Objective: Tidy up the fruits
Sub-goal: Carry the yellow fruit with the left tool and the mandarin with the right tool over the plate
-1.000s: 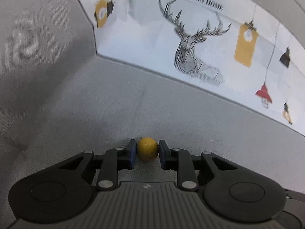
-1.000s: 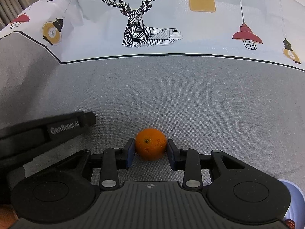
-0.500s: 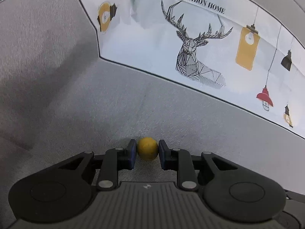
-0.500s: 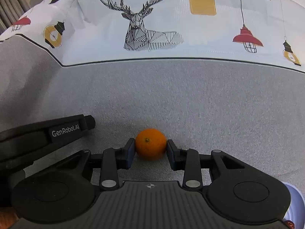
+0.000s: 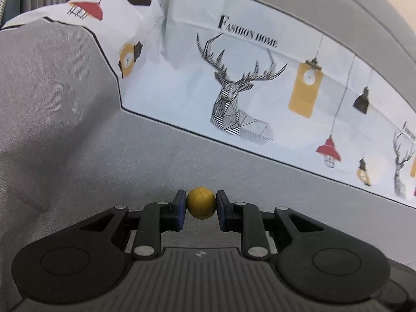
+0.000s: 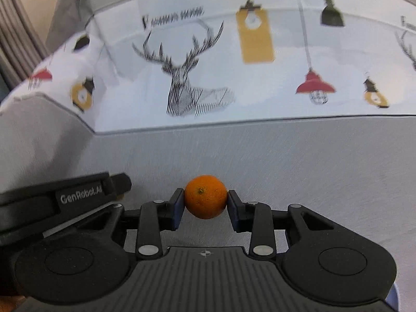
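Left gripper (image 5: pixel 201 206): fingers pinch a small yellow-brown round fruit (image 5: pixel 201 206), pads on its left and right sides at about the widest girth. Species unclear; skin looks smooth and matte. The fruit sits above the grey cloth of the tabletop (image 5: pixel 182 156); whether it clears the cloth cannot be told from this view.

Right gripper (image 6: pixel 205 202): fingers pinch a small orange (image 6: pixel 206 196), likely a mandarin, stem scar facing the camera. Pads contact opposite sides across the middle. In the right wrist view the left gripper's body shows at near left.

Handling judgement: both fruits are light and roughly spherical, so they can roll or pivot between flat pads. The orange's peel is soft and slightly dimpled, giving fair friction but bruising under a hard squeeze. The smaller fruit looks firmer and smoother, so more prone to slipping out. Best hold: across the equator, moderate pressure, as now.

Far side: deer-and-lamp printed cloth (image 5: pixel 260 91). No bowl or basket clearly visible.
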The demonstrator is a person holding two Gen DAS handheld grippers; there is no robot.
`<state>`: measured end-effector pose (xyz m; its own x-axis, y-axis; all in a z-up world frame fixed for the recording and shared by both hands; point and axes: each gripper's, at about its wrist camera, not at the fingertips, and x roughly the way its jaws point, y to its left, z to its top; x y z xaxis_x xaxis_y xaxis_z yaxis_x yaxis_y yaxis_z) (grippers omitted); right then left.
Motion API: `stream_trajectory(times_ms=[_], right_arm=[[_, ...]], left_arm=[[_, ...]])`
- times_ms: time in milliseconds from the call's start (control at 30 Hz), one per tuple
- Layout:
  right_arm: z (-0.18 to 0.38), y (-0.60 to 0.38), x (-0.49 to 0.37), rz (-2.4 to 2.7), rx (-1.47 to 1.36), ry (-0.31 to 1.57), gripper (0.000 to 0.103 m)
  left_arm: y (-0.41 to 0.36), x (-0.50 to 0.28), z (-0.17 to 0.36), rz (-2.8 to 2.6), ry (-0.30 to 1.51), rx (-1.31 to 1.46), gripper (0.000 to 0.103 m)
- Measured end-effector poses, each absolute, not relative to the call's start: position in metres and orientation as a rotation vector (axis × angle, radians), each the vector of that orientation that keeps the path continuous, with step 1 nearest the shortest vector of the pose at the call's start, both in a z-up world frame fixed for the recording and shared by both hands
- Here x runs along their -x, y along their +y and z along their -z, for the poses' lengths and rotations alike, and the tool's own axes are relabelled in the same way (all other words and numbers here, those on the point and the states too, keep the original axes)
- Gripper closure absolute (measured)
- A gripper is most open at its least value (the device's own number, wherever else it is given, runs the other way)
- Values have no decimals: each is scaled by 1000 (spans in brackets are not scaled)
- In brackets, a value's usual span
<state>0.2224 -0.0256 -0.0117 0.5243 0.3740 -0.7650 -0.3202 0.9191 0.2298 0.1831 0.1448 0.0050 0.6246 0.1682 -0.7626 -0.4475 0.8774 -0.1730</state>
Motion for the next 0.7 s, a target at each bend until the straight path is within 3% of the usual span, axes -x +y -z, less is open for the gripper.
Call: stream_trajectory(times_ms=[400,700], right_arm=[[-69,-87,-181,-344,-110,720,66],[-69,-168,-113,-280,-118,642,66]], left_arm=[[114,-157,-39,-301,778,358,76],[101,-132,-46,-266,771,344,76]])
